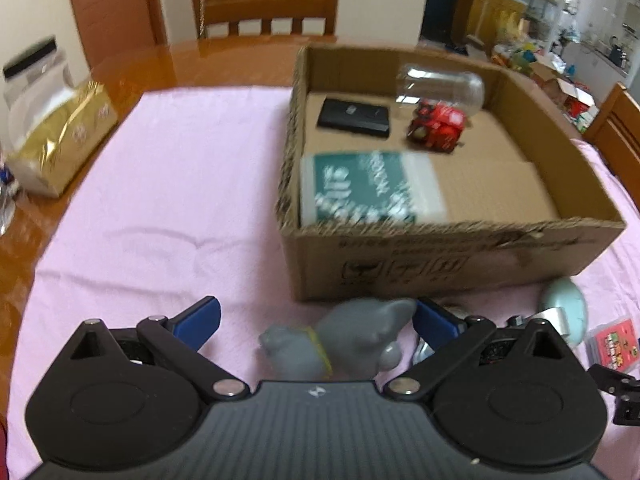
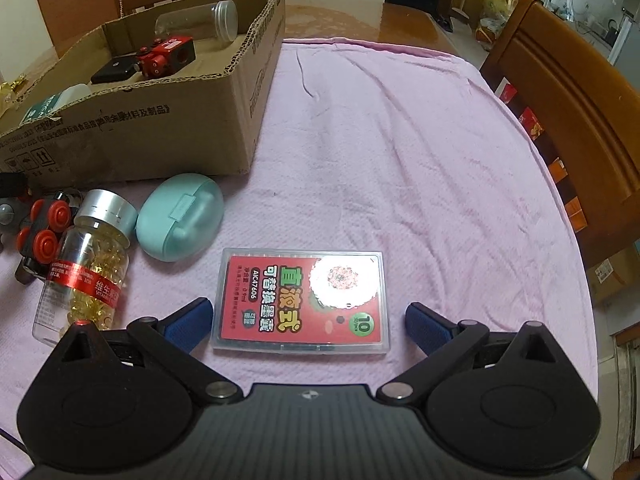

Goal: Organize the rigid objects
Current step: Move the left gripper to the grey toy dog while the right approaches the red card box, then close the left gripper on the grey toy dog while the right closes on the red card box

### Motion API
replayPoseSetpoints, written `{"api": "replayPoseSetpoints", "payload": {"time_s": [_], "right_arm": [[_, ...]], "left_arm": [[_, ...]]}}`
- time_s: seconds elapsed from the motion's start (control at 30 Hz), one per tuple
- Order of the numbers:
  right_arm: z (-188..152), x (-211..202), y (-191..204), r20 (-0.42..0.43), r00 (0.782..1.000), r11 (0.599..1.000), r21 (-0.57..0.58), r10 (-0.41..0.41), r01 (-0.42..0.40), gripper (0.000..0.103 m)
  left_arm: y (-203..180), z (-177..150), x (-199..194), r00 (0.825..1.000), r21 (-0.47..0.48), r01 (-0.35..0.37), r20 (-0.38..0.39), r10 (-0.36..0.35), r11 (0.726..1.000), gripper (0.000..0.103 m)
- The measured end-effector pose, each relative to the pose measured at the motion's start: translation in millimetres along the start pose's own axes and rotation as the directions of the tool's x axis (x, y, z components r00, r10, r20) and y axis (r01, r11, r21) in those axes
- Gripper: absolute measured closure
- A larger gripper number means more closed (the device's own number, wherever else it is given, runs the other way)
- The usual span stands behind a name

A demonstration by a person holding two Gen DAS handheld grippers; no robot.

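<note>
A cardboard box (image 1: 440,256) (image 2: 132,136) on the pink cloth holds a green-and-white package (image 1: 368,188), a black case (image 1: 354,117), a red metal part (image 1: 438,126) (image 2: 166,56) and a clear jar (image 1: 442,86) (image 2: 200,20). My left gripper (image 1: 316,320) is open, its blue fingers on either side of a grey toy figure (image 1: 344,340) lying on the cloth. My right gripper (image 2: 308,320) is open around a flat red-labelled plastic case (image 2: 300,304). A vitamin bottle (image 2: 86,256), a teal oval case (image 2: 180,216) and a red-wheeled toy (image 2: 42,232) lie to its left.
A gold tissue pack (image 1: 60,140) sits at the table's left edge. Wooden chairs stand behind the table (image 1: 264,4) and at its right (image 2: 568,112). Bare pink cloth (image 2: 400,140) stretches right of the box.
</note>
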State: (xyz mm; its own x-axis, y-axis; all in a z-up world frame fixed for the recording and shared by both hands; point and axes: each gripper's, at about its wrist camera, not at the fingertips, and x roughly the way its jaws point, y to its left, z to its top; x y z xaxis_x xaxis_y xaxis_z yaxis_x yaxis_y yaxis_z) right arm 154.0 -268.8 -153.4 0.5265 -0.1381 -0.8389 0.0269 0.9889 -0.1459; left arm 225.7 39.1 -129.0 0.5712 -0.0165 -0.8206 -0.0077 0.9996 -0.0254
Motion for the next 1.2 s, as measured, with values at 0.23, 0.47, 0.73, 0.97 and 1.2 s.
{"api": "replayPoseSetpoints", "payload": {"time_s": [0.23, 0.47, 0.73, 0.97, 1.2], "right_arm": [[-0.5, 0.2, 0.5, 0.004, 1.000, 1.000, 0.002, -0.001, 0.001, 0.000], [-1.9, -0.9, 0.3, 0.016, 1.000, 1.000, 0.000, 0.000, 0.000, 0.000], [-3.9, -2.0, 0.1, 0.030, 1.000, 1.000, 0.000, 0.001, -0.001, 0.000], [-5.9, -2.5, -0.1, 0.040, 0.999, 1.000, 0.001, 0.000, 0.000, 0.000], [-0.7, -2.7, 4.7, 0.022, 1.000, 1.000, -0.011, -0.005, 0.006, 0.000]], "left_arm": [[22.2, -22.2, -12.3, 0.999, -0.017, 0.007, -0.032, -0.008, 1.000, 0.001], [27.1, -34.3, -10.4, 0.998, -0.002, 0.000, -0.064, 0.000, 1.000, 0.002], [17.8, -30.5, -6.8, 1.000, -0.009, 0.013, -0.007, -0.013, 1.000, 0.009], [11.5, -30.9, -2.3, 1.000, 0.018, 0.011, -0.002, -0.011, 1.000, 0.023], [10.0, -29.4, -2.6, 1.000, 0.034, 0.011, -0.001, -0.011, 0.999, 0.029]]}}
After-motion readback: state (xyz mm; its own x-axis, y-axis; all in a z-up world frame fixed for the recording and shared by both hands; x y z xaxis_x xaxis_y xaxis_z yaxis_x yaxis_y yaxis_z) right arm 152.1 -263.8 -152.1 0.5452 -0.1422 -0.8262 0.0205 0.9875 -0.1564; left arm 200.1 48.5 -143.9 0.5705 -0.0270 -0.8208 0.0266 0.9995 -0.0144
